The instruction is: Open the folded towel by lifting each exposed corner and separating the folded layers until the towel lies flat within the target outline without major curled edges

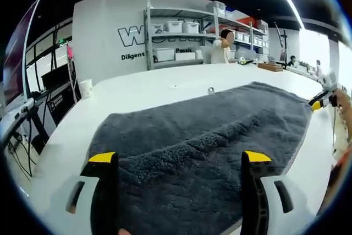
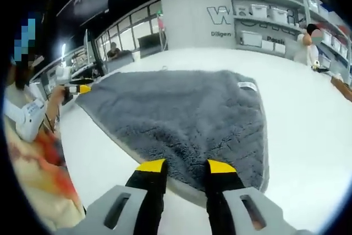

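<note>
The grey plush towel [image 1: 203, 141] lies spread across the white table [image 1: 165, 86]; the left gripper [image 1: 179, 160] gapes wide, the right gripper [image 2: 186, 166] hovers narrowly parted, 2 tools poised to flatten edges.

My white table [image 1: 165, 89] carries a grey towel [image 1: 209, 136], spread wide with rumpled folds across its middle. A white label [image 2: 247, 85] sits near one towel edge. A small metal object [image 1: 210, 89] lies just beyond the towel.
</note>
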{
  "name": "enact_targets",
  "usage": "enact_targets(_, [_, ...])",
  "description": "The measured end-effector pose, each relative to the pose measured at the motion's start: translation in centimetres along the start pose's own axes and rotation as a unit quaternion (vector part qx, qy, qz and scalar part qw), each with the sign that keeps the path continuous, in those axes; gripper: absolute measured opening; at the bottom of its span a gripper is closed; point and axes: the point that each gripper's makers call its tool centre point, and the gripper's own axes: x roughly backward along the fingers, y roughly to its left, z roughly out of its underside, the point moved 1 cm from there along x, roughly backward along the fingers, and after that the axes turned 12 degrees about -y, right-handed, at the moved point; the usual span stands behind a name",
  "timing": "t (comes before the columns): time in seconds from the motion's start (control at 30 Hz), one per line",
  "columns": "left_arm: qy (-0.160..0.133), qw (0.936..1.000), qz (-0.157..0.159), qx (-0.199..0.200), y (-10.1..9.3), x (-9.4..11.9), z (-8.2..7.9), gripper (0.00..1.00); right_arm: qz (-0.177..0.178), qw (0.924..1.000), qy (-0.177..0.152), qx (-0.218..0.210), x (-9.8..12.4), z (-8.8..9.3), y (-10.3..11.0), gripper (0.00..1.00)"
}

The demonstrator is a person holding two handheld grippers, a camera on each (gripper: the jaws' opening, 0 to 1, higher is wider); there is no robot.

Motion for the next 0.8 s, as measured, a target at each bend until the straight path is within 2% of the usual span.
enact_targets(0.23, [-0.005,1.0000,0.000,0.000,0.0,0.4,-0.3,0.90,0.005,0.9997,0.005,0.023,0.0,-0.3,0.4,0.34])
enact_targets(0.33, [-0.008,1.0000,0.002,0.001,0.0,0.6,-0.4,0.90,0.010,0.9997,-0.005,0.024,0.0,-0.9,0.4,0.46])
enact_targets(0.4, [-0.010,0.9999,0.005,0.002,-0.2,0.6,-0.5,0.90,0.015,0.9996,-0.008,0.021,-0.1,-1.4,0.2,0.58])
enact_targets(0.47, [-0.011,0.9999,0.007,0.004,-0.3,0.6,-0.5,0.90,0.026,0.9993,-0.006,0.025,-0.4,-1.7,-0.4,0.63])
enact_targets(0.7, [-0.009,0.9999,0.008,0.009,-0.2,0.8,-0.1,0.90,0.057,0.9961,-0.039,0.055,-2.1,-4.7,-2.9,0.55])
enact_targets(0.8, [-0.016,0.9996,0.019,0.016,-0.8,1.0,-0.4,0.90,0.074,0.9933,-0.056,0.068,-3.1,-6.6,-4.5,0.46])
